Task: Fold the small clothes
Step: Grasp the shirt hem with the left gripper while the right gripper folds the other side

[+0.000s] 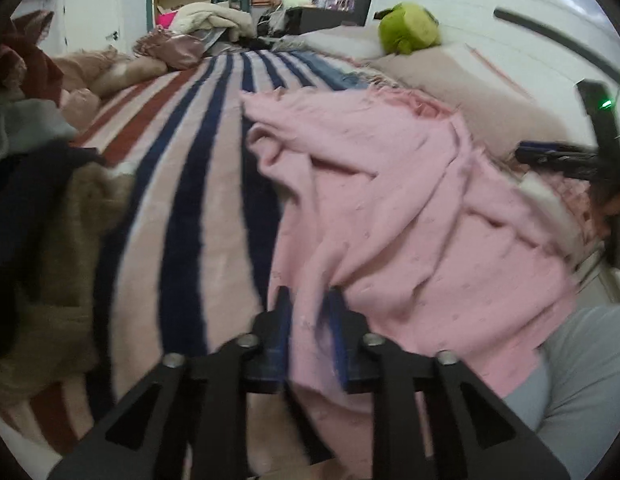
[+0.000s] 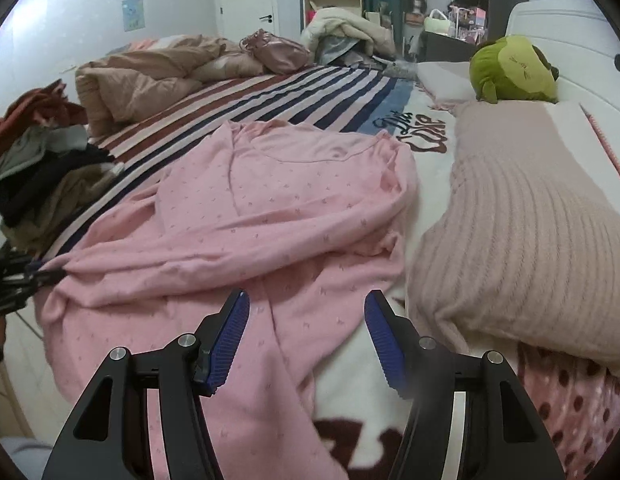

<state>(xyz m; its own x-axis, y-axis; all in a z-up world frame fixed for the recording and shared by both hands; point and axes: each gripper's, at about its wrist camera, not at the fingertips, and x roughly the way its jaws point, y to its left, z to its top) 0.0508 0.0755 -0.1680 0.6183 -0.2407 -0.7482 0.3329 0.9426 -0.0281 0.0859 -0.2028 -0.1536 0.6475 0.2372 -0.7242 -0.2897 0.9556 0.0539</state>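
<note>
Lying rumpled across the striped blanket (image 2: 293, 88) on the bed, the pink garment (image 2: 269, 216) has its neckline turned away from the person. The left gripper (image 1: 310, 312) pinches a bunched fold at the garment's near left edge, cloth drawn up between its blue pads. The right gripper (image 2: 305, 320) hovers over the near right part with jaws spread, nothing pressed between them. Beside it sits a ribbed pillow (image 2: 522, 240), with a green plush toy (image 2: 510, 72) farther back.

Pink top (image 2: 269, 208) (tiny motifs), striped blanket (image 2: 301, 92)
</note>
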